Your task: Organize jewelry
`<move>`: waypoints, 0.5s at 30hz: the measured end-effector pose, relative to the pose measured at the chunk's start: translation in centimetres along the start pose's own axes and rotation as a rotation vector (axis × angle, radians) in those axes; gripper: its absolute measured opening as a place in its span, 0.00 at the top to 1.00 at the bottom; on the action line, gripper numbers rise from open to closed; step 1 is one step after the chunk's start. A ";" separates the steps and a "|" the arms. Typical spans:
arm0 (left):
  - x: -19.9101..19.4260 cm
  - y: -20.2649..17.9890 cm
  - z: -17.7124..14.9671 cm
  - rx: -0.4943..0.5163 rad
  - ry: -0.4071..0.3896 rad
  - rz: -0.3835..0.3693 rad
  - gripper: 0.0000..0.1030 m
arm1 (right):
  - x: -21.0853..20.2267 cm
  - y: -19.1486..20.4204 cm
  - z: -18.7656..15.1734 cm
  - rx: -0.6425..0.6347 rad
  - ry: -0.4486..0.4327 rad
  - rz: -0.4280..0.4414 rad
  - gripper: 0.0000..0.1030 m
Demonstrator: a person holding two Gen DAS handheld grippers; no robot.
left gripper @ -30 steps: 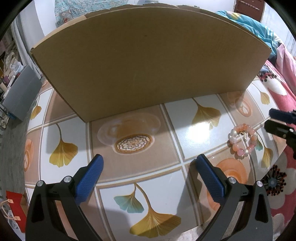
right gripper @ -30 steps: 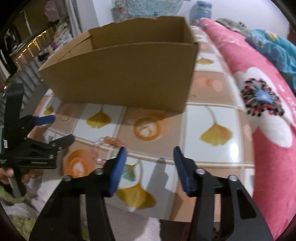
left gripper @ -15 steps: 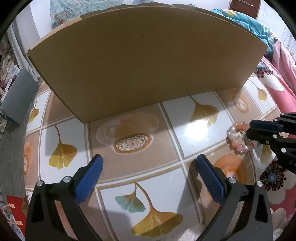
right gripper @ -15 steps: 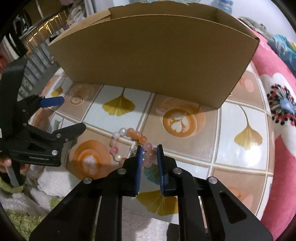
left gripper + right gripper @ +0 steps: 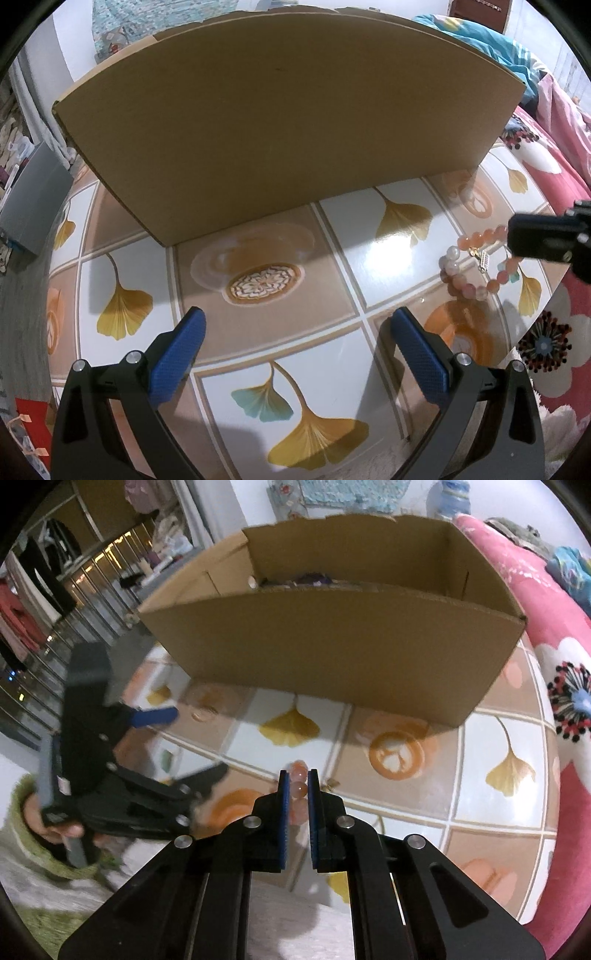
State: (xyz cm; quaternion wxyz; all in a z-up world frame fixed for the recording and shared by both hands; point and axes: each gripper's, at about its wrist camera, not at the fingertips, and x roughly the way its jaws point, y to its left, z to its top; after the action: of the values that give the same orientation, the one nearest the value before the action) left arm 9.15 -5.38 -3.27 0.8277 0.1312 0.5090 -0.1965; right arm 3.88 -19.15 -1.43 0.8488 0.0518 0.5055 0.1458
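Pink and peach glass-like beads of the round bracelet (image 5: pixel 297 786) sit between the blue pads of the right gripper (image 5: pixel 296 775), whose jaws have just been closing and now pinch one side of the loop. In the left wrist view the rest of the bracelet (image 5: pixel 476 266) hangs out from the black tip of that gripper (image 5: pixel 543 242) toward the left, just above or lightly on the glossy table with ginkgo-leaf tiles (image 5: pixel 258 332); whether it is fully lifted cannot be told.

The relation that matters is simple. The large brown cardboard box (image 5: pixel 332 653) stands straight ahead of the right gripper, beyond a strip of bare table, and its open top is higher than the bracelet. Its long side runs across the view, so the near wall is a wide barrier. The coming move probably needs a rise first and then a reach forward over this wall.

The left gripper (image 5: pixel 295 350) is spread wide and holds nothing. It points at the middle of the table, well apart from the bracelet, so the right hand is clearly the nearer one.
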 end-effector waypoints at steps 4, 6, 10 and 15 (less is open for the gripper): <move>0.1 0.1 -0.2 0.006 -0.004 -0.003 0.04 | -0.5 0.3 1.0 0.038 -0.020 0.072 0.93; 0.1 0.0 -0.2 0.008 -0.006 -0.004 0.04 | -0.6 0.4 1.5 0.049 -0.027 0.096 0.93; 0.1 0.2 -0.3 0.016 -0.006 -0.010 0.04 | -0.3 0.7 2.5 0.059 -0.031 0.138 0.93; 0.1 0.4 -0.4 0.016 -0.009 -0.010 0.04 | 0.2 1.6 4.3 0.059 -0.054 0.202 0.93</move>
State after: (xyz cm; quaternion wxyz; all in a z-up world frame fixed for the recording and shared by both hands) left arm 9.02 -4.91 -3.56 0.8280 0.1344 0.5044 -0.2050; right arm 7.39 -17.35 0.85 0.8411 0.1313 0.4789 0.2142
